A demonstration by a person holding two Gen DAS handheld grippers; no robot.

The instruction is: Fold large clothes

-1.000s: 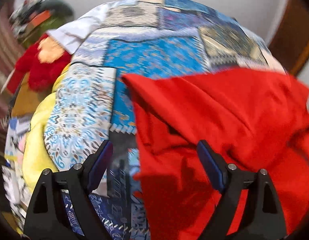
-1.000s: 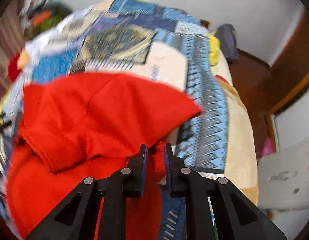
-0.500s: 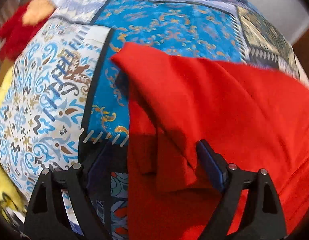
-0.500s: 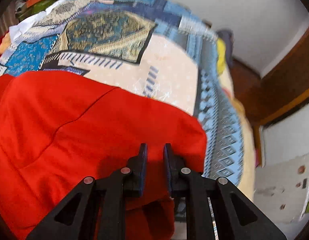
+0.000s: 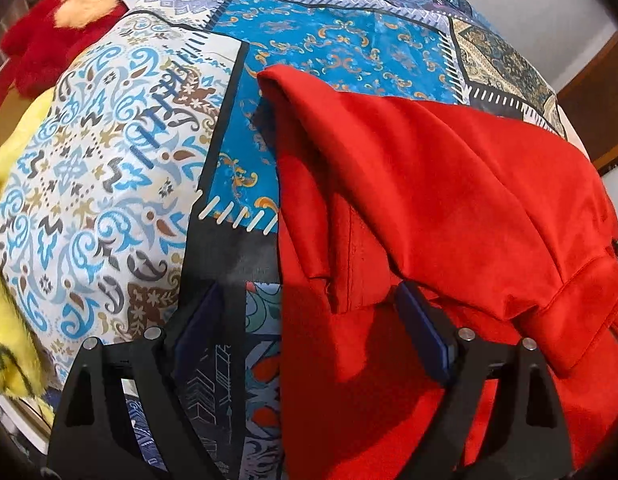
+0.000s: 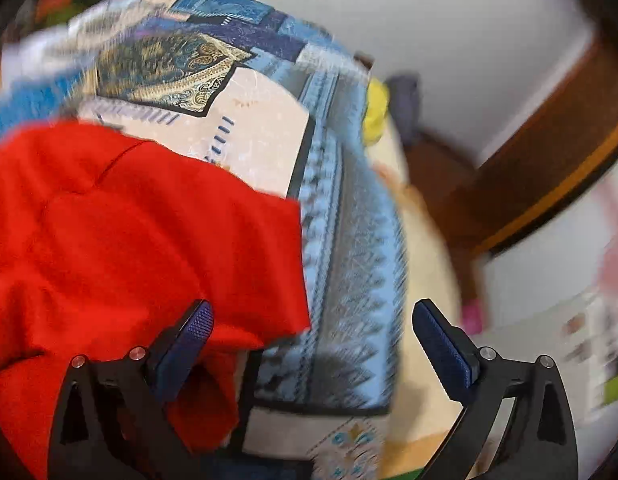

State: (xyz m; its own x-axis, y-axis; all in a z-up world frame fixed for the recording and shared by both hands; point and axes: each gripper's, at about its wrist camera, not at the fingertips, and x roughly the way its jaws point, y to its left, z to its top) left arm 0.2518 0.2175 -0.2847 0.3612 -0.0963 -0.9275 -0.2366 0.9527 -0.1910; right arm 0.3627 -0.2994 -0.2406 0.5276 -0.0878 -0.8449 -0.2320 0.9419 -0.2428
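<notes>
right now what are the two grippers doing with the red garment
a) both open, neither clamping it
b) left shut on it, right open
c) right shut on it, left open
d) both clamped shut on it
a: the left gripper has its fingers spread wide with the red garment's edge lying loose between them, and the right gripper is spread wide too, with the garment reaching only to its left finger.

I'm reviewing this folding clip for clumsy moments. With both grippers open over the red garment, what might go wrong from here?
1. The folded flap of the red garment lies loose and bunched near the left gripper; a pinch there may catch only one layer and undo the fold.
2. The right gripper straddles the garment's edge and the patterned bedspread; closing could grab the bedspread too.
3. The right view is blurred, so its aim may be off.
</notes>
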